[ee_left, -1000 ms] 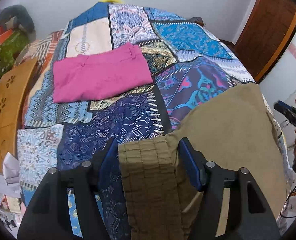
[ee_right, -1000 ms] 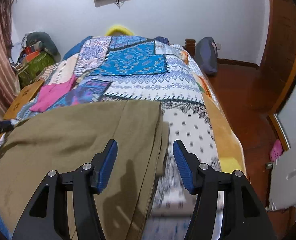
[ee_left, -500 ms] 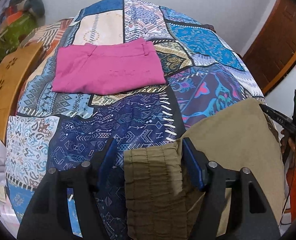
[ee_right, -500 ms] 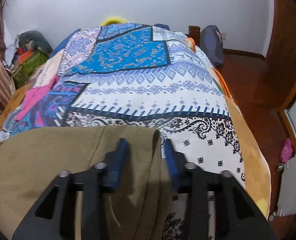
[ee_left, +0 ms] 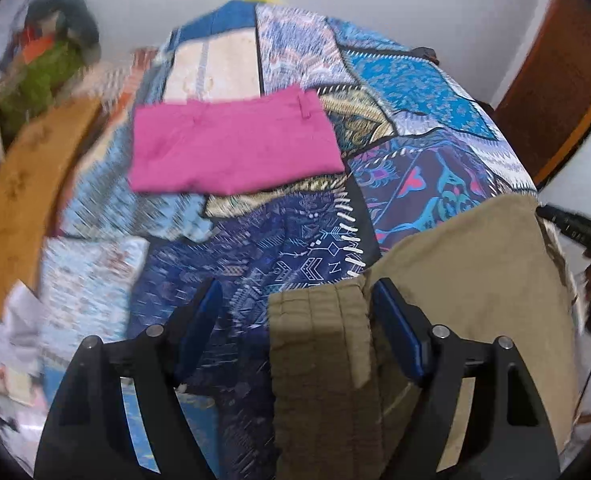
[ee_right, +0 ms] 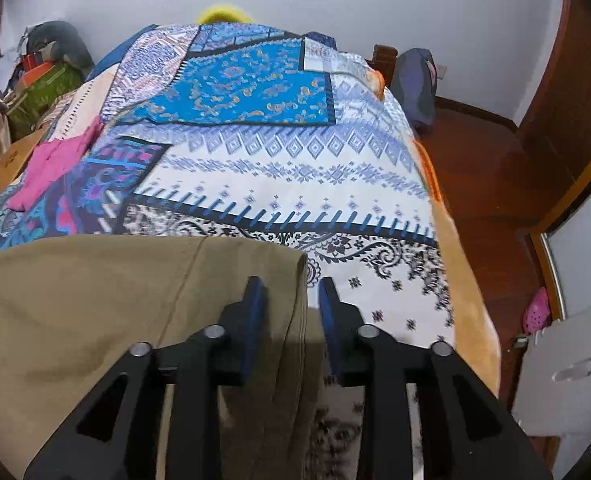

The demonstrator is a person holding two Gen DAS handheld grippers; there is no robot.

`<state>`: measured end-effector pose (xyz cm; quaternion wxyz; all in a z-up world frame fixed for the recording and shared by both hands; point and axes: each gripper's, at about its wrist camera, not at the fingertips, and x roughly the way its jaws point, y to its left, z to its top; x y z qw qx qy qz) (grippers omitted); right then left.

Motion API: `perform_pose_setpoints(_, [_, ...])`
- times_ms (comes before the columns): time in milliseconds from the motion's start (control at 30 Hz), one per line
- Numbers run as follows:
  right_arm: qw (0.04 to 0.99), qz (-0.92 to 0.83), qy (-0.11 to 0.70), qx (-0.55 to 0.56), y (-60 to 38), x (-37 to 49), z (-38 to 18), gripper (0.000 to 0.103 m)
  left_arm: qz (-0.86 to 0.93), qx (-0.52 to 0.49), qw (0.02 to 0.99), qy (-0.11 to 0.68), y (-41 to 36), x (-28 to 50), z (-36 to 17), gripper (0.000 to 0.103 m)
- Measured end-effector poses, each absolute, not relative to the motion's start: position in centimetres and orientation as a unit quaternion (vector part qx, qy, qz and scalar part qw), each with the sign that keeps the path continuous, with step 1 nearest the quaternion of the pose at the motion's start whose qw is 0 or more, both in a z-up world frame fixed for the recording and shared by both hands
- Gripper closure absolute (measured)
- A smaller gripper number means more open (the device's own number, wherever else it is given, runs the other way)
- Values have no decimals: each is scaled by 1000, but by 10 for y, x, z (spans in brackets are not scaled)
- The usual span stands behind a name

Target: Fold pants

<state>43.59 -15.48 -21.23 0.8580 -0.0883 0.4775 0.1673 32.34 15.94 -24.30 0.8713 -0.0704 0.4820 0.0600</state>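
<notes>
Olive-khaki pants (ee_left: 467, 280) lie across the near end of a patchwork bedspread (ee_left: 295, 240). In the left wrist view my left gripper (ee_left: 295, 308) stands open around the ribbed elastic waistband (ee_left: 315, 344), which lies against the right finger, with a gap to the left finger. In the right wrist view my right gripper (ee_right: 291, 312) is shut on the right corner of the pants (ee_right: 115, 312), both blue pads pressing the folded edge. The right gripper also shows at the right edge of the left wrist view (ee_left: 575, 228).
Folded pink pants (ee_left: 231, 152) lie farther up the bed, also in the right wrist view (ee_right: 51, 164). A wooden board (ee_left: 19, 200) and a clutter pile stand left of the bed. A wooden floor (ee_right: 495, 184) and a door lie to the right.
My right gripper closed onto the pants' right corner. My left gripper's fingers opened wider off the waistband, and the left view swung slightly.
</notes>
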Motion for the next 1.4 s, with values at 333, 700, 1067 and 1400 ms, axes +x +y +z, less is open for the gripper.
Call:
perform_pose_setpoints(333, [892, 206, 394, -86, -149, 354, -122, 58, 42, -44, 907, 418, 147, 258, -164, 24])
perform_pose_setpoints(700, [909, 240, 328, -87, -127, 257, -83, 47, -24, -85, 907, 411, 120, 184, -153, 24])
perform_pose_setpoints(1067, [898, 255, 346, -95, -100, 210, -128, 41, -87, -176, 856, 478, 113, 151, -217, 24])
perform_pose_setpoints(1400, [875, 241, 413, -79, -97, 227, -186, 41, -124, -266, 812, 505, 108, 160, -256, 24])
